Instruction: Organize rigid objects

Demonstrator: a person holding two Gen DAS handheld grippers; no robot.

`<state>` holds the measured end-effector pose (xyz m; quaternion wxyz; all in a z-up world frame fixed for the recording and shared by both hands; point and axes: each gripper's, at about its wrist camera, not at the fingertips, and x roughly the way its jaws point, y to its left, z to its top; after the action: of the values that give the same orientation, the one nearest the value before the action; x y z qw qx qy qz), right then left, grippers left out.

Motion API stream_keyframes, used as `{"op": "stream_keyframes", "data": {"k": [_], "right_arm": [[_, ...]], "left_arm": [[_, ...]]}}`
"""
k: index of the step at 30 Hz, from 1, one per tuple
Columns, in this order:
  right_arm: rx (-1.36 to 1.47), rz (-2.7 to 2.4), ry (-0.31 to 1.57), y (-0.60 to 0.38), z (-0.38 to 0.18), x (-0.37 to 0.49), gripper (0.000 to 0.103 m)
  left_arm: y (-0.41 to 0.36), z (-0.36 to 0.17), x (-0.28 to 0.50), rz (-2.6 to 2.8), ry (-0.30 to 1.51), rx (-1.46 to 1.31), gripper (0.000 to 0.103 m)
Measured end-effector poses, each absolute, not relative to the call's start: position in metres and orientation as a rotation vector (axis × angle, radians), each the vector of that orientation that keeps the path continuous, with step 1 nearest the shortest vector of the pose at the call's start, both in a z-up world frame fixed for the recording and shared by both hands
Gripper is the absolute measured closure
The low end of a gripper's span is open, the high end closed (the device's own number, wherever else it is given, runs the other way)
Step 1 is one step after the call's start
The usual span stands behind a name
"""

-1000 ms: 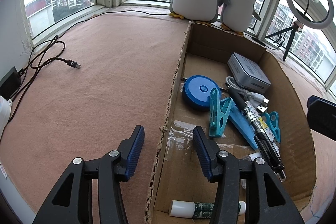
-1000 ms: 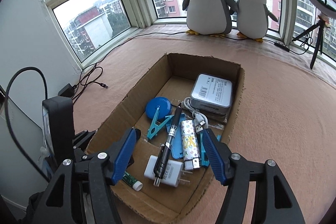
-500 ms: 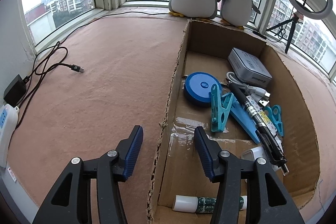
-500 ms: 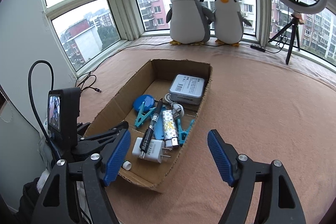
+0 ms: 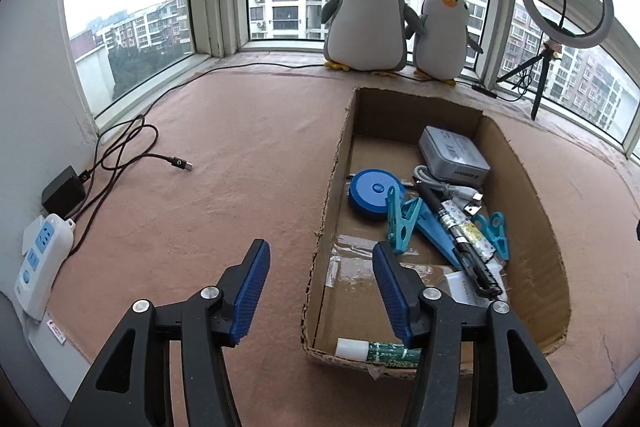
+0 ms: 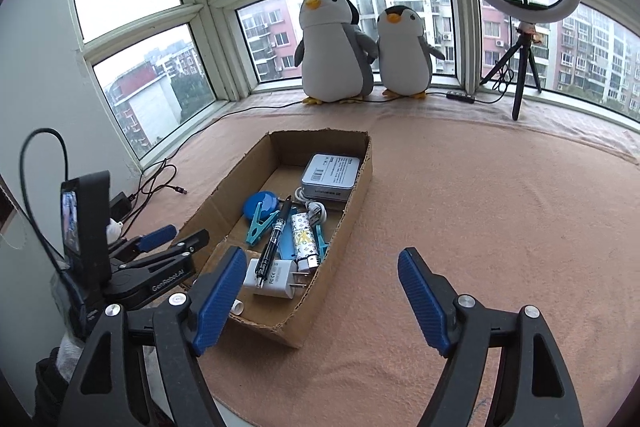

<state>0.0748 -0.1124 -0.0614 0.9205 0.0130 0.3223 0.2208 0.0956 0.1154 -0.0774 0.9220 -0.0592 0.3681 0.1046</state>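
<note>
Opening empty, left tool [image 5: 320, 279] straddling cardboard box [image 5: 326, 187] wall, right tool [image 6: 320, 291] likewise

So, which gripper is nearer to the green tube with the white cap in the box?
Left. The left gripper hangs just above the green tube at the box's near end, jaws opening. The right gripper is past the box's other side, jaws opening.
</note>
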Motion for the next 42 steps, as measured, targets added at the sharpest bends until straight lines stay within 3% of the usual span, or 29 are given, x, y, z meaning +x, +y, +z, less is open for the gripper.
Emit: {"op": "stream_keyframes", "data": {"k": [7,11,19,42], "right_arm": [[0.035,0.445,0.621,-0.116,-0.052,0.056,0.028],[0.039,0.423,0.582,-0.123,-0.047,0.043,0.017],[0.047,0.381,0.555,-0.135,-0.046,0.021,0.010],[0.016,0.358,0.525,-0.137,-0.051,-0.001,0.009]], "left_arm": [[0.093,-0.045,0.061,0.194,0.674,-0.104,0.035],[0.079,-0.032,0.037,0.192,0.635,-0.107,0.027],[0.060,-0.022,0.001,0.173,0.631,-0.113,0.020],[0.044,-0.007,-0.022,0.197,0.618,-0.061,0.008]]}}
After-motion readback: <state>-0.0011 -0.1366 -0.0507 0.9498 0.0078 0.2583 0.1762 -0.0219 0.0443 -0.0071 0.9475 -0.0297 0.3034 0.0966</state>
